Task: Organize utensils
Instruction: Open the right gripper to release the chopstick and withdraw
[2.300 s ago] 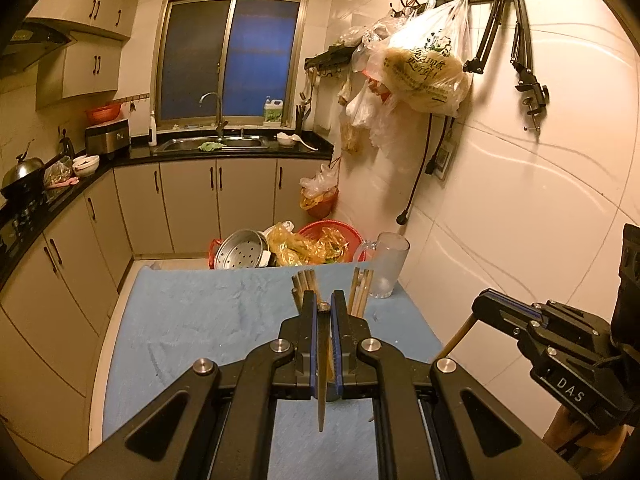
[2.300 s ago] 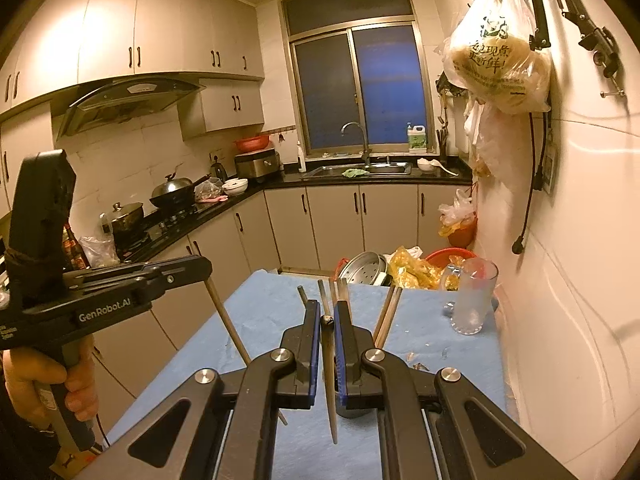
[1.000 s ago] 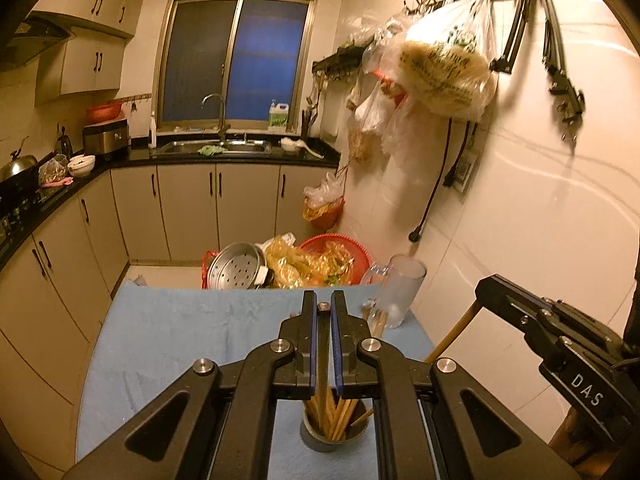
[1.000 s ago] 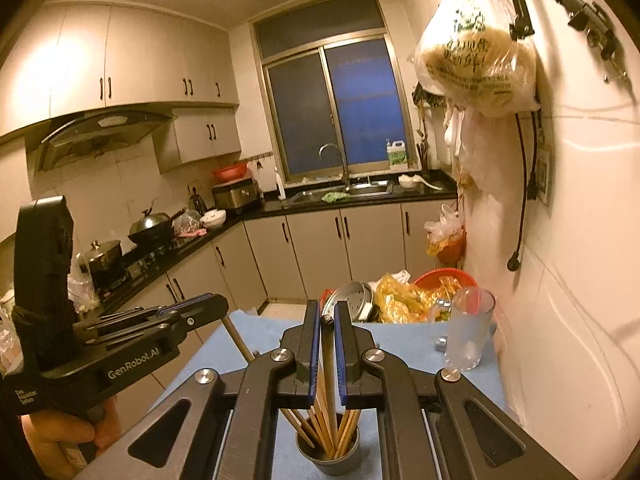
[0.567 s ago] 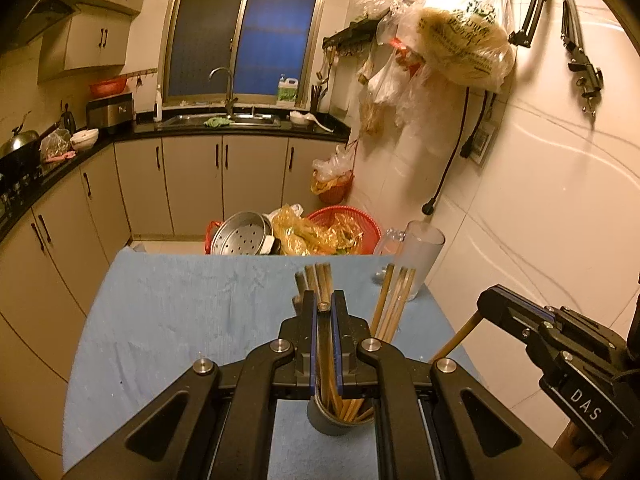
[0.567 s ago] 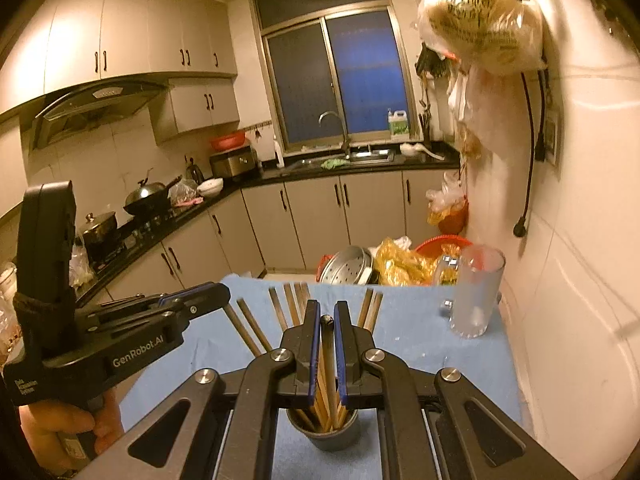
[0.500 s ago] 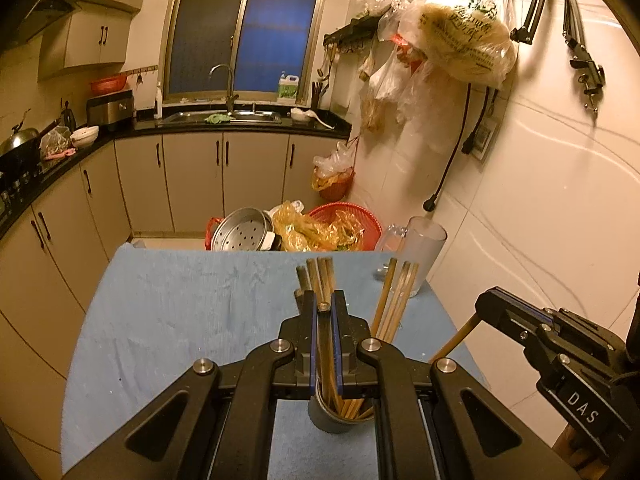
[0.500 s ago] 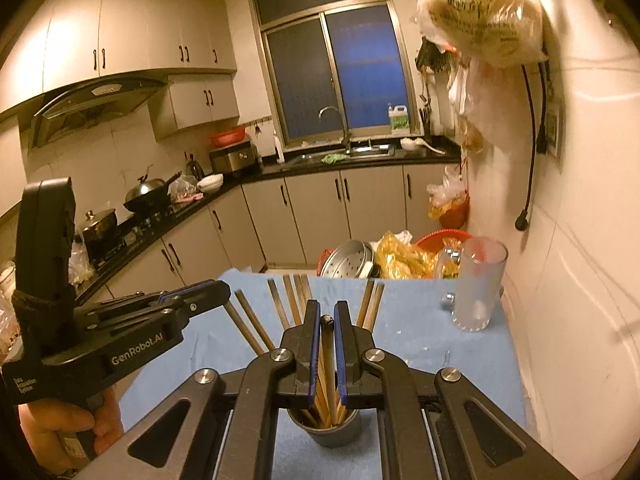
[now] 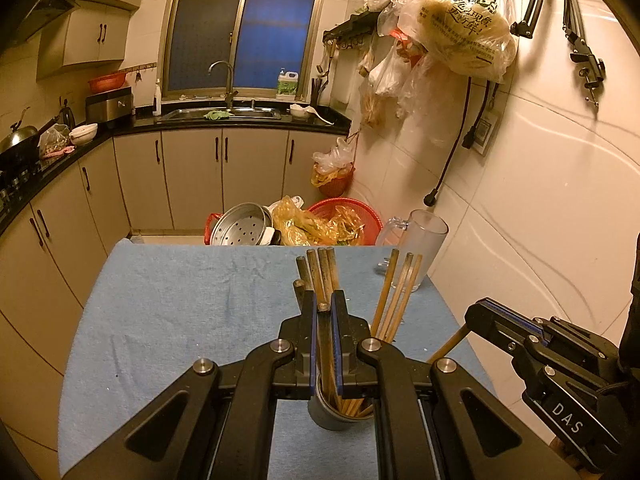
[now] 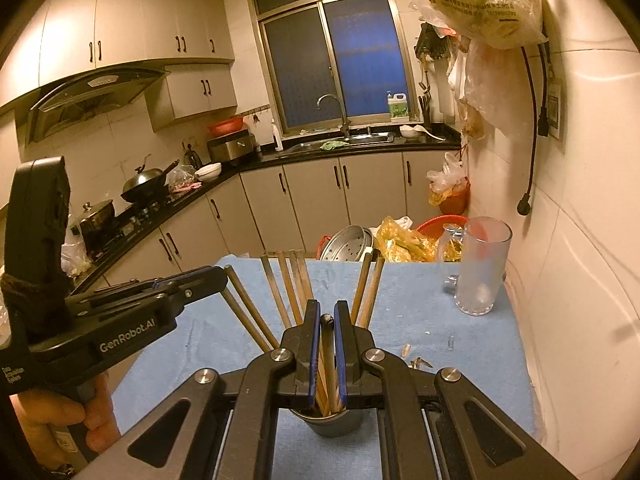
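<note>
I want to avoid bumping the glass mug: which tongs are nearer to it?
Right. The right tongs hold a chopstick over the cup, glass mug ahead-right; the left tongs sit further left.

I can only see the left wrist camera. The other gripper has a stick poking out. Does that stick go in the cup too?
Observer: Yes. In the right wrist view the right gripper is shut on a chopstick whose lower end is down in the cup with the others.
Operator: Who's holding my gripper?
Observer: A bare hand grips the handle of the left gripper, at the lower left of the right wrist view.
Operator: What's on the stove?
Observer: A lidded pot stands on the stove, nearer than the wok.
</note>
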`<state>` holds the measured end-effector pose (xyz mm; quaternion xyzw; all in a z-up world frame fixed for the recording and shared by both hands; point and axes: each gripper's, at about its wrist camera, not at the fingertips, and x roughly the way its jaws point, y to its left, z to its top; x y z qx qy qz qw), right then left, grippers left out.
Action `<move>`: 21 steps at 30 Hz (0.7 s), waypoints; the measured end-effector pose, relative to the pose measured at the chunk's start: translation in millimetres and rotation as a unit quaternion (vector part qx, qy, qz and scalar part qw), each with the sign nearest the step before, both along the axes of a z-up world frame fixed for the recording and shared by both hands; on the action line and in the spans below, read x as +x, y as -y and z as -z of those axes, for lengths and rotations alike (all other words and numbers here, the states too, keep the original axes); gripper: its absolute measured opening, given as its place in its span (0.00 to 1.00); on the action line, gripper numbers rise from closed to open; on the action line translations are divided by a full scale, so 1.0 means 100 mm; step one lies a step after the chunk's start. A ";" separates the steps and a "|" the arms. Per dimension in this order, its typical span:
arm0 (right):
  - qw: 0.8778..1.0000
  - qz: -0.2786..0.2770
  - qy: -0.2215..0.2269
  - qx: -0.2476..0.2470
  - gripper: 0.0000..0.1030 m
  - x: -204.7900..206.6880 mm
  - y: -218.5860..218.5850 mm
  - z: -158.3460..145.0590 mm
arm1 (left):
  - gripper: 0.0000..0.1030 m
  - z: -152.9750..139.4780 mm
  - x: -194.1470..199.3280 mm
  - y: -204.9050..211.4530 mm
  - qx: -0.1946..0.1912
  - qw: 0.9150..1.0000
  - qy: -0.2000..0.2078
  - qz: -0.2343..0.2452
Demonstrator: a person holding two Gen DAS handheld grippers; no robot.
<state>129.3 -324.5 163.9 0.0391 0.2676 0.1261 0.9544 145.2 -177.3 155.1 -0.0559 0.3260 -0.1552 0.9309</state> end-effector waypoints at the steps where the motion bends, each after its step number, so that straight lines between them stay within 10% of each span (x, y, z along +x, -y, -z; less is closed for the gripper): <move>1: 1.000 0.000 0.000 0.000 0.08 0.00 0.00 0.00 | 0.06 0.00 0.00 0.00 -0.001 1.000 0.000 0.000; 13: 1.000 0.019 0.006 0.020 0.13 -0.08 0.07 -0.05 | 0.07 0.00 -0.03 -0.09 -0.017 1.000 -0.002 0.008; 21: 0.999 0.029 0.029 0.028 0.29 -0.32 0.13 -0.16 | 0.48 -0.04 -0.23 -0.12 -0.029 0.999 0.016 0.010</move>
